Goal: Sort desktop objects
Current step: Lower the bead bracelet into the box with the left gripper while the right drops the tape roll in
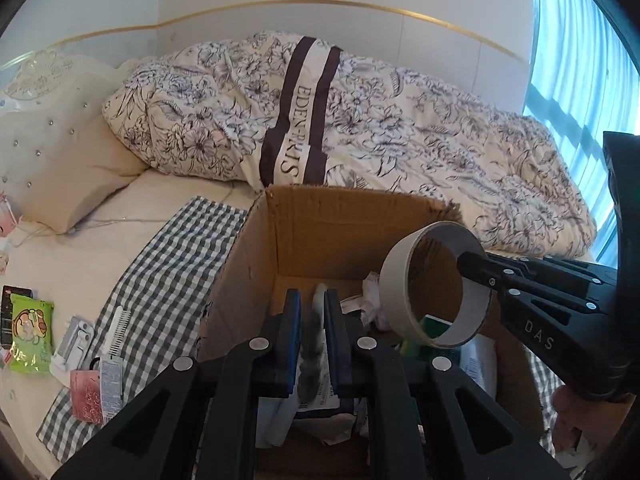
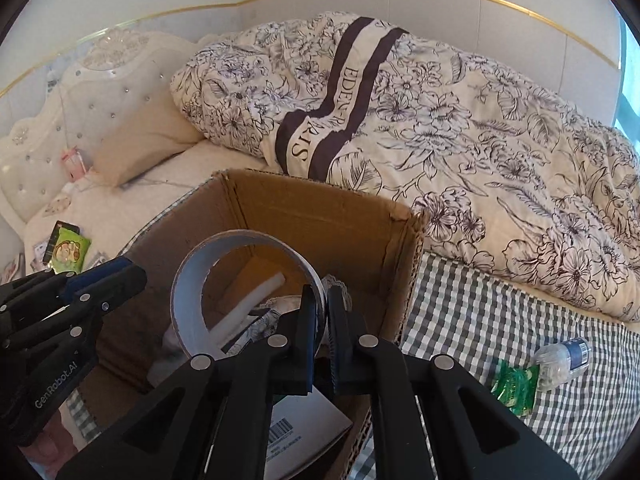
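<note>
1. Fingers of the left gripper sat nearly closed above the cardboard box, pinching nothing I could make out.
2. Right gripper fingers pinched the tape roll's wall over the box; such a thin grip risked it twisting free early.

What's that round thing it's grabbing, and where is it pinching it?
The right gripper holds a roll of tape by its wall: one finger inside the ring, one outside, above the cardboard box.
</note>
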Demonstrator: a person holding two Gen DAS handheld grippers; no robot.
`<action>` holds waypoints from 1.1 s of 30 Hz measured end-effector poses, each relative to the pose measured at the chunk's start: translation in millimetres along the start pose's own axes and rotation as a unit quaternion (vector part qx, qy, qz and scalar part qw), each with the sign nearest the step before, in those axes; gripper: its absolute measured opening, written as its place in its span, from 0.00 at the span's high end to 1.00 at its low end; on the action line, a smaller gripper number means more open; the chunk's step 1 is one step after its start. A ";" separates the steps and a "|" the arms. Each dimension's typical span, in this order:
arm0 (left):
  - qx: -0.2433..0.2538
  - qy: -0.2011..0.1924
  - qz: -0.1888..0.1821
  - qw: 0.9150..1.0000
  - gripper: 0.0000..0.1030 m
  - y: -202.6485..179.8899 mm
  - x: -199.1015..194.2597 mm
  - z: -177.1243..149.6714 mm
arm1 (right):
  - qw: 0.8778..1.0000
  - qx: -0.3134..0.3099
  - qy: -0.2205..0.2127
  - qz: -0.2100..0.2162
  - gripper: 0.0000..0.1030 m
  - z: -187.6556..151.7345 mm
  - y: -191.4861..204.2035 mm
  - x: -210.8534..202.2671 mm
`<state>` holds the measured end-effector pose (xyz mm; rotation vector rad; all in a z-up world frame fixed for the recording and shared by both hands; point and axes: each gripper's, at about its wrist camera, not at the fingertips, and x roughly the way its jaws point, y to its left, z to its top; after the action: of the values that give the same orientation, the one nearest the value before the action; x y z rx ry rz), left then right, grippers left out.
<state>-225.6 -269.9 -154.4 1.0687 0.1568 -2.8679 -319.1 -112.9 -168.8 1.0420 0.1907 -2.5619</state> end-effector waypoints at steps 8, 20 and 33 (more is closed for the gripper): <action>0.000 -0.005 0.011 1.000 0.82 -0.6 -0.6 2.2 | 1.000 0.013 -0.012 0.006 0.73 1.3 -4.7 -5.9; -0.004 -0.045 0.012 0.999 0.70 -14.2 -61.2 20.9 | 0.997 0.021 -0.076 0.010 0.65 9.6 -6.3 -84.9; 0.014 -0.114 0.001 0.993 0.51 -72.0 -163.9 36.4 | 0.988 0.029 -0.148 -0.013 0.54 0.6 -32.1 -215.2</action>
<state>-133.4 -197.0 -14.6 0.7355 0.1009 -2.9707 -189.9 -22.4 -19.0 0.6684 0.0529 -2.7206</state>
